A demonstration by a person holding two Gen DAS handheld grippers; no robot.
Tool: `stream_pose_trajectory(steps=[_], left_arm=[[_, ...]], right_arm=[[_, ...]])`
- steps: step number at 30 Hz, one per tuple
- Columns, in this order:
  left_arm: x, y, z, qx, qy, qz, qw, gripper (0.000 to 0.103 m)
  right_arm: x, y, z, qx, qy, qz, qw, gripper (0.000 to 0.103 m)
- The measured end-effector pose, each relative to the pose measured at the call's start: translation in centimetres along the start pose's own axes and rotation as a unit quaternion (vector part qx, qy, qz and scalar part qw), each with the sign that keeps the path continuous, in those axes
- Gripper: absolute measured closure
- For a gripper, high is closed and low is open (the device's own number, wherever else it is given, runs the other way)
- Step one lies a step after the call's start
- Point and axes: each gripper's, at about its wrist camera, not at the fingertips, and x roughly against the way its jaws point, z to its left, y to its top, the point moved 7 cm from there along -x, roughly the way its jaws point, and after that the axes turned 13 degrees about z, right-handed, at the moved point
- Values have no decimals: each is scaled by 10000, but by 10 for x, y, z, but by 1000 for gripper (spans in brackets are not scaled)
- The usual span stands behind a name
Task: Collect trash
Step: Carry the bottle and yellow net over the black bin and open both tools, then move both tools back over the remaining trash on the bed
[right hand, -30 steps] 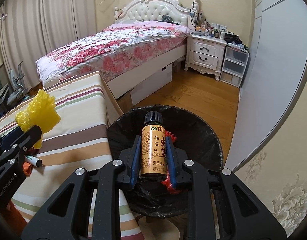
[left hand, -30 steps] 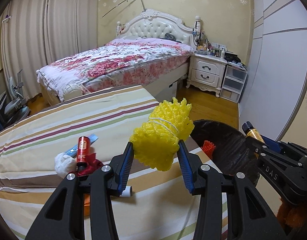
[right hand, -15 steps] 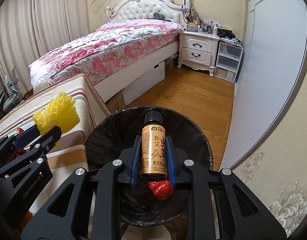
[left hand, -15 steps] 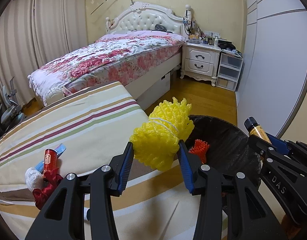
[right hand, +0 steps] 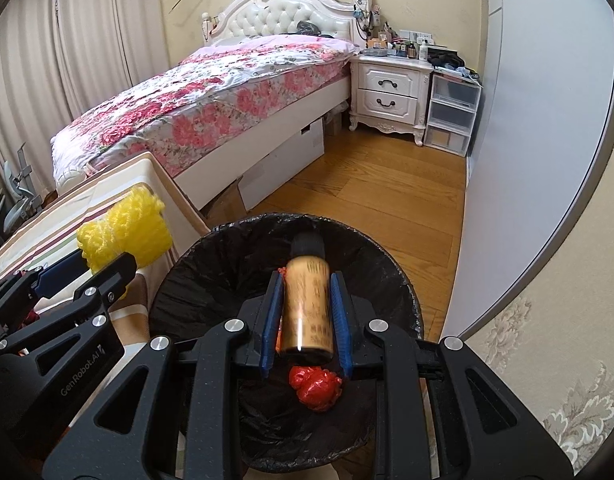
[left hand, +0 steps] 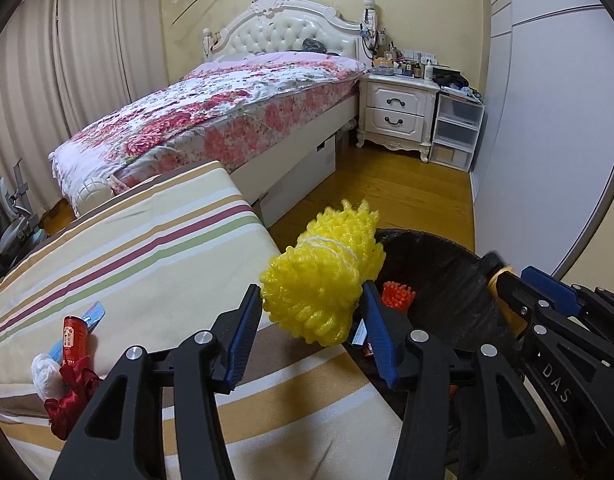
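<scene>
My left gripper [left hand: 313,316] is shut on a yellow foam net [left hand: 321,284] and holds it above the striped table's right edge, next to the black-lined trash bin [left hand: 447,276]. My right gripper [right hand: 305,304] is over the bin [right hand: 211,280]; the gold bottle with a black cap [right hand: 307,304] sits between its fingers, motion-blurred, with small gaps to the blue pads. Red crumpled trash [right hand: 317,388] lies in the bin. The foam net also shows in the right wrist view [right hand: 125,232].
On the striped table [left hand: 147,264] lie a red tube [left hand: 73,338], a blue wrapper [left hand: 93,314], a white wad [left hand: 43,372] and a red ribbon [left hand: 71,396]. A floral bed [left hand: 227,108], a nightstand [left hand: 399,114] and a wardrobe [left hand: 547,120] stand behind.
Both grippers have moved right toward the bin. The right gripper's fingers have parted a little and the bottle now looks blurred and sits lower between them. The left still holds the foam net.
</scene>
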Motion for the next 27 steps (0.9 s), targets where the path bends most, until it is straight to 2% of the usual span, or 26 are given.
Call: stream_pose_trajectory(steps=[2,7,16,27], left_arm=[[-1,-1,2,23,18,15,10000,42],[2,-6,7,86,51,24,9999,31],[24,-15,29,264,123,-81,9995,28],[50,-43,84,639,409,-137,9970,28]], right_arm=[[-1,0,-2,-32,-26,-14,10000,74],[0,0,-6,-108,-80,-51,9999,62],[9,-4,4,-78,-60,-94,9999,48],[26,-16,51,322,166,-125,9993,46]])
